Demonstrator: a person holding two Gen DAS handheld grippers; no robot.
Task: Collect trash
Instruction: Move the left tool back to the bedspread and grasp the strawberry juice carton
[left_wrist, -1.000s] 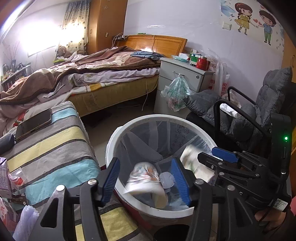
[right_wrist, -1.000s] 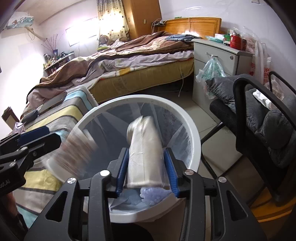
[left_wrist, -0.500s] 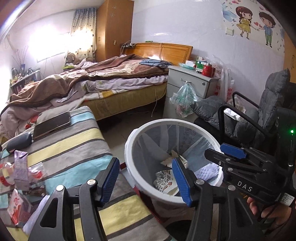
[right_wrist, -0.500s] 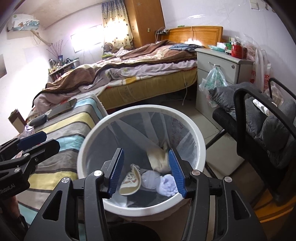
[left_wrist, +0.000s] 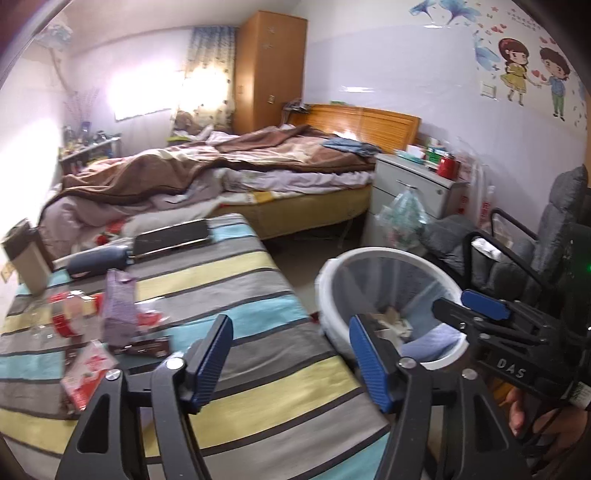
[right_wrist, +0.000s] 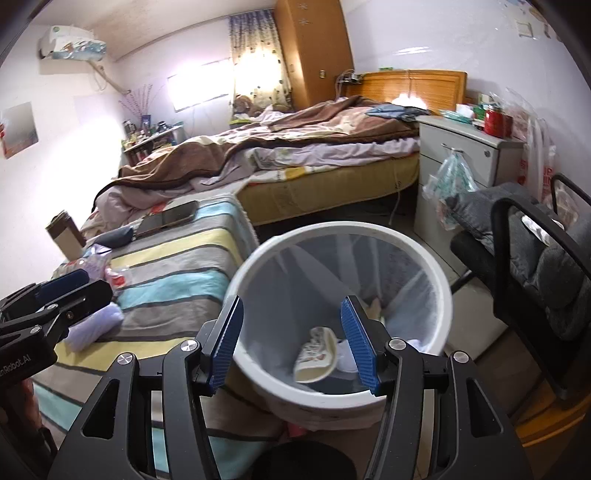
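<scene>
A white trash bin (left_wrist: 373, 254) (right_wrist: 439, 284) with a clear liner stands on the floor beside a striped table (left_wrist: 229, 280) (right_wrist: 177, 258). Dropped trash (right_wrist: 316, 354) lies at its bottom. My left gripper (left_wrist: 291, 358) is open and empty over the table's right edge, next to the bin. My right gripper (right_wrist: 291, 347) is open and empty above the bin's mouth. Wrappers lie on the table's left: a purple packet (left_wrist: 118, 306), red-and-white wrappers (left_wrist: 86, 373) and a dark bar wrapper (left_wrist: 146, 347).
A phone (left_wrist: 171, 236) and a dark pouch (left_wrist: 98, 260) lie at the table's far end, with a cardboard box (left_wrist: 26, 254) at the far left. A grey chair (right_wrist: 535, 258) stands right of the bin, and a bed (left_wrist: 221, 177) and nightstand (left_wrist: 417, 188) behind.
Both grippers let go of their trash, which fell into the bin. Both jaws stand open. The left gripper has swung left and back over the table; the right has drawn back slightly.
</scene>
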